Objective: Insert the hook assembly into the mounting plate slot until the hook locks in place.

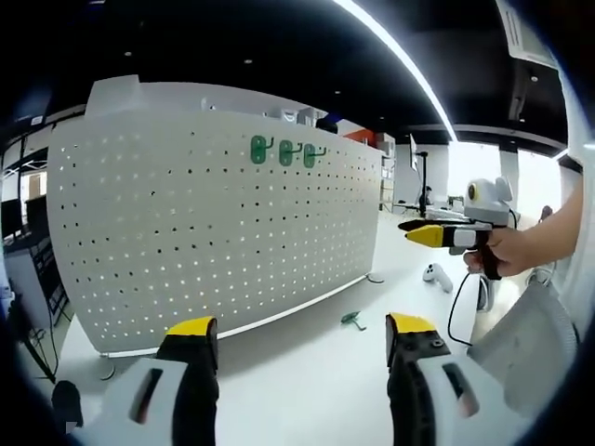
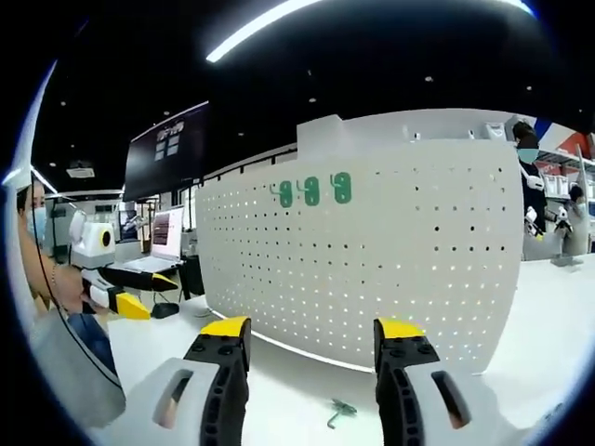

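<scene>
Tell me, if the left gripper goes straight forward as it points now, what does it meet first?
Probably the white pegboard. The left gripper is open and holds nothing, and only bare table lies between. The loose green hook lies right of that line. Depth is unclear.

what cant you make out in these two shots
- Green hooks on the pegboard: too small in both views to tell whether they are locked.
- Loose green hook on the table: too small for its shape; in the right gripper view it lies between the jaws.
- Pegboard's back: hidden by its own face.
</scene>
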A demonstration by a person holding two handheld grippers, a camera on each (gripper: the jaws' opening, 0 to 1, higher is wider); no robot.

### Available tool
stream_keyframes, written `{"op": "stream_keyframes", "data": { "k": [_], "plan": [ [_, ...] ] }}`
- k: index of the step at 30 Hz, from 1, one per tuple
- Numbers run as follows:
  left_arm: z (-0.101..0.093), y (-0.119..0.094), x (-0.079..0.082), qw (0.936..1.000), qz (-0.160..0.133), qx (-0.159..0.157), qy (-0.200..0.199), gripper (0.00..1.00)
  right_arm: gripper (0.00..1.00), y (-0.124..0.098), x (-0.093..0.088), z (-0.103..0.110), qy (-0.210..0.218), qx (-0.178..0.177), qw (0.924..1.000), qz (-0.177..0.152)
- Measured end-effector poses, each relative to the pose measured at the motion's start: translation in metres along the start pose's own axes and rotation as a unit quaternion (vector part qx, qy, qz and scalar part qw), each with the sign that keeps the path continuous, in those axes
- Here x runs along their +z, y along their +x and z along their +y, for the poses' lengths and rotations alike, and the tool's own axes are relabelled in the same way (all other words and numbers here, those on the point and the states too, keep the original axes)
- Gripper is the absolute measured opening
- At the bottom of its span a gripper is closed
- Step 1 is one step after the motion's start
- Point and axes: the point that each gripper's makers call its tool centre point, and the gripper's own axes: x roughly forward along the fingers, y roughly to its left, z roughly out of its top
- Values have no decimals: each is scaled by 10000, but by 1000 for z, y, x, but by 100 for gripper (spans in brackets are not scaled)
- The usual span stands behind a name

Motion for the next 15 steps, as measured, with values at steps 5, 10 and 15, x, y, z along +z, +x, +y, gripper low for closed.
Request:
{"op": "stream_keyframes", "data": {
  "k": [5,10,15],
  "plan": [
    [3,-4,-3,10000,5,70,-39,76,52,-5,-5,-1,20,-17,10000,49],
    [2,-8,-7,9999,15,84,-70,76,52,-12,-9,-1,6,-16,10000,87],
    [-1,-11,-10,10000,44,48,-72,76,52,-19,-14,-2,4,-54,9999,155]
  ]
}}
